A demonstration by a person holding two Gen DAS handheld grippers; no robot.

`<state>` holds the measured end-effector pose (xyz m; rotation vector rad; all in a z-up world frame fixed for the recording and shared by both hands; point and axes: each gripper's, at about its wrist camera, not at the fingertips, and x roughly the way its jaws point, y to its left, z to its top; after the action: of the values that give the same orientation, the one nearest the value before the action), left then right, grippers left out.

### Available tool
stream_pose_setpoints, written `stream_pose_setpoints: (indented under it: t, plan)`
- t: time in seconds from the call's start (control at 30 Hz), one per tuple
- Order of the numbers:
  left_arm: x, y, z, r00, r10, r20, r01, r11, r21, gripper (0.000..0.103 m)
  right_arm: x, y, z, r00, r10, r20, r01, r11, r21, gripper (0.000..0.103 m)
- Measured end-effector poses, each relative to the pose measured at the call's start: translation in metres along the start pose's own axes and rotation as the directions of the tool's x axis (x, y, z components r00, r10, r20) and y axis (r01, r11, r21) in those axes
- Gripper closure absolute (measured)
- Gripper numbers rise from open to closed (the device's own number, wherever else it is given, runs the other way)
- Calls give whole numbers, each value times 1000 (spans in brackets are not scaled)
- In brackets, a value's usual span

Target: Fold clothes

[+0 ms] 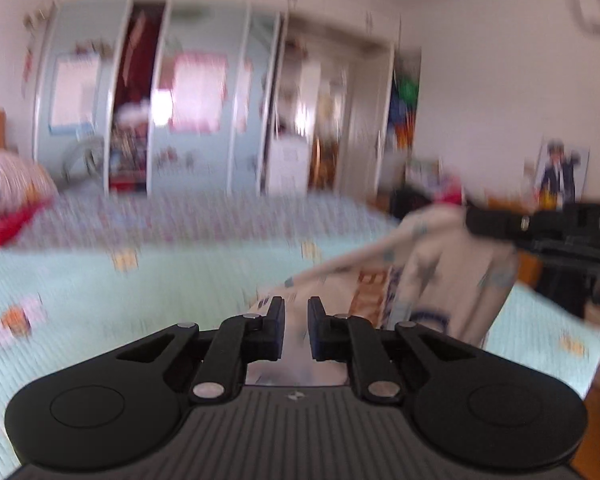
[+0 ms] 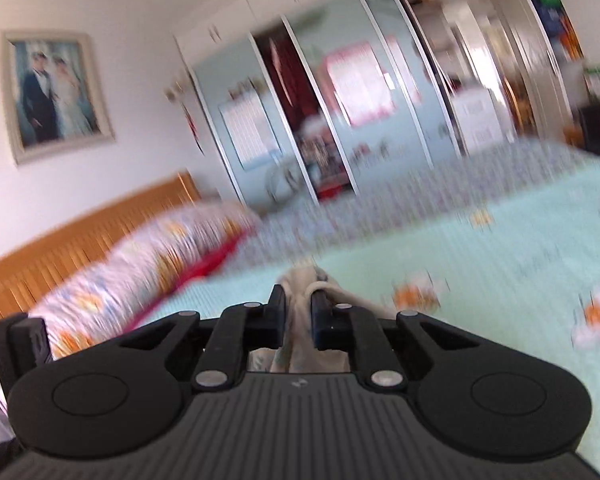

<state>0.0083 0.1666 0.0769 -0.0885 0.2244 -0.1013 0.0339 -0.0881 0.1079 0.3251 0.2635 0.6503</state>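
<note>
A cream garment with blue and orange prints hangs lifted above the bed, stretched between both grippers. In the left wrist view my left gripper has its fingers close together, with the garment's lower edge between them. The right gripper's black body holds the garment's upper end at the right. In the right wrist view my right gripper is shut on bunched cream fabric that pokes out past the fingertips. A black part of the left gripper shows at the far left. Both views are blurred by motion.
The mint quilt with orange prints covers the bed. A floral pillow over a red one lies by the wooden headboard. A wardrobe with sliding doors stands beyond the bed. A framed photo hangs on the wall.
</note>
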Motion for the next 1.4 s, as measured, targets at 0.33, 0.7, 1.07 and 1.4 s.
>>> stream_pose_setpoints:
  t: [0.33, 0.7, 1.07, 1.4]
  plan:
    - [0, 42, -121, 924, 102, -368, -153, 982, -114, 72, 29, -22, -121, 932, -133, -336, 140, 990, -4, 75]
    - [48, 54, -124, 897, 22, -441, -117, 975, -189, 46, 65, -85, -141, 894, -154, -422, 290, 915, 281, 39]
    - [155, 109, -179, 838, -120, -533, -291, 727, -622, 69, 148, -123, -162, 892, -39, -450, 319, 761, 566, 46]
    - [98, 86, -135, 915, -50, -400, -181, 836, -518, 99, 118, -115, -132, 941, -79, -329, 247, 825, 508, 96]
